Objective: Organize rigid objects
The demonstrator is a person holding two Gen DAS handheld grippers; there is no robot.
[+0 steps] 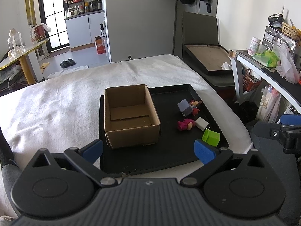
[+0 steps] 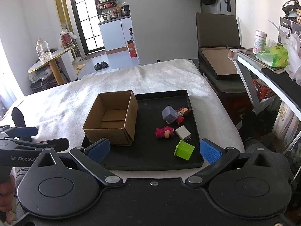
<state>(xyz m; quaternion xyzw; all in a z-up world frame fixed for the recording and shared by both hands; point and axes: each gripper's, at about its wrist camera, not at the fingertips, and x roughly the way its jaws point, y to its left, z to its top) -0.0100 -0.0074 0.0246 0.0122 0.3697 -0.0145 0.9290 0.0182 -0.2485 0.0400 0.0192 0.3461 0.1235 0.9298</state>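
Nearest to me in the right wrist view was my right gripper, its two blue pads spread wide apart with nothing between them. My left gripper looked the same in its own view, wide open and holding nothing. Both hung just in front of the near edge of the black tray, which sat on a white blanket. On the left half of the tray stood an open cardboard box, and I could see nothing inside it. All the small things lay on the right half. The green block was the nearest one, just beyond my right pad and a little to its left, lying tipped on its side. Just past it were the white charger plug and the pink toy, side by side. Farther back were the grey cube and a small doll, touching each other. I thought the green block was the best first pick, because my right gripper was closer to it than my left. The box lay to the left of all the toys, so I guessed each one would need to be carried left and dropped in.
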